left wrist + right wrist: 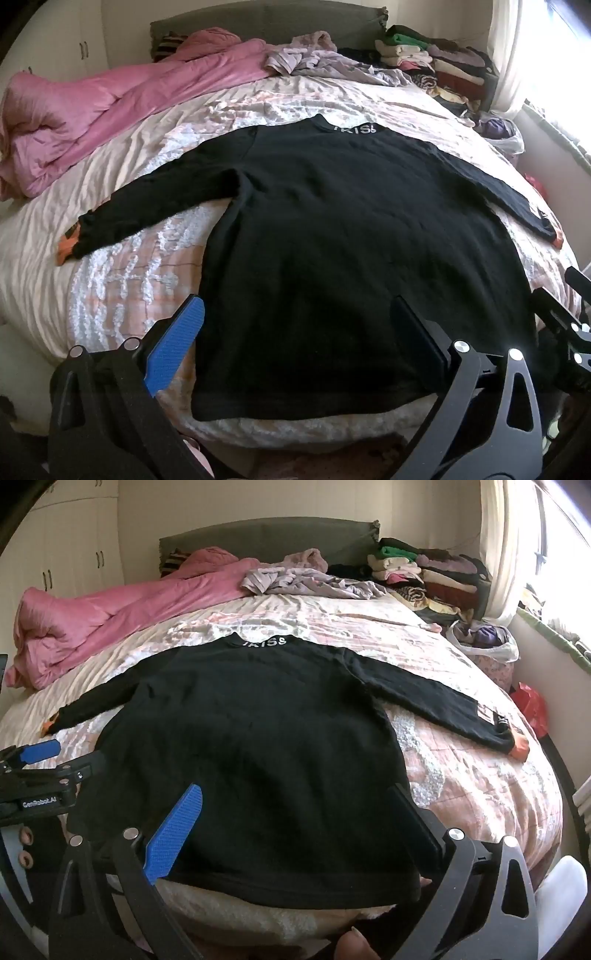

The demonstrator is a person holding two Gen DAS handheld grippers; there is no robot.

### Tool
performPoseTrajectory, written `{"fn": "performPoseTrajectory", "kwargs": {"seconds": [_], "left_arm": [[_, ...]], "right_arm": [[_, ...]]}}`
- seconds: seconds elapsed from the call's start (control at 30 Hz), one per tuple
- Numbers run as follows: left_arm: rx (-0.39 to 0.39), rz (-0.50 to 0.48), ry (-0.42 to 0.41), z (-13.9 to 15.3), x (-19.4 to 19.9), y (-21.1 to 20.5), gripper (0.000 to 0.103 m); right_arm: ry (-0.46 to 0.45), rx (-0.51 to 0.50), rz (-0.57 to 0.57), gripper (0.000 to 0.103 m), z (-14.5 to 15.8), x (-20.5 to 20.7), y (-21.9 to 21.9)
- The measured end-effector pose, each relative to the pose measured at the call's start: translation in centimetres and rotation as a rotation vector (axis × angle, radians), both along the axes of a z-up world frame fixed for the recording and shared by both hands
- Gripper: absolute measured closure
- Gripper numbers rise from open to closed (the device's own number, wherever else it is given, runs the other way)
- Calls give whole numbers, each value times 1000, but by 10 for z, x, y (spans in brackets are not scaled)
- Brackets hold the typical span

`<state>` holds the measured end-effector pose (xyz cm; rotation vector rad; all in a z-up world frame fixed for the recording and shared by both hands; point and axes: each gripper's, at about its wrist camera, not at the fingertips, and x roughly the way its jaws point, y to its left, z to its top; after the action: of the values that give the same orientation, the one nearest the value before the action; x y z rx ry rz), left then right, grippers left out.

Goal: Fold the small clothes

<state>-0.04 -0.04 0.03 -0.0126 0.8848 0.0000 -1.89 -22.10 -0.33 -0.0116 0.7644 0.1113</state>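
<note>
A black long-sleeved knit top with white lettering on its collar (pixel 343 229) is laid flat, face down or face up cannot be told, on the pale pink-and-white patterned bedspread (pixel 122 280), with its hem at the near edge of the bed and its collar toward the headboard. Both sleeves are spread outward, and an orange cuff (pixel 66 247) is seen at the left sleeve end and another orange cuff (pixel 519 751) at the right. The left gripper (pixel 295 332) is held above the hem near the garment's left side, its jaws wide apart and gripping nothing; the right gripper (pixel 299 823) is poised over the hem toward the right side, its jaws likewise spread and empty. No fold is judged to have been made yet. Several risks can be foreseen. If only the top layer of the knit is pinched, the 2 layers could be separated and the fold left uneven. If the bedspread is caught together with the hem, it could be dragged and wrinkled beneath the garment. The hem lies right at the mattress edge, so a pull toward the person could let the top slide off. A sleeve lifted unevenly could be bunched under the body, and the crumpled pink duvet (pixel 92 118) lies near the left cuff.
</note>
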Motion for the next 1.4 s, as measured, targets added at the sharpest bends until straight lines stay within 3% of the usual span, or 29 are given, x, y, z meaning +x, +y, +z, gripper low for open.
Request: {"fn": "performPoseTrajectory", "kwargs": {"seconds": [1.4], "left_arm": [[-1,0,3,-1,0,-7,8]], "right_arm": [[-2,6,-4,4,6,0,-1]]}}
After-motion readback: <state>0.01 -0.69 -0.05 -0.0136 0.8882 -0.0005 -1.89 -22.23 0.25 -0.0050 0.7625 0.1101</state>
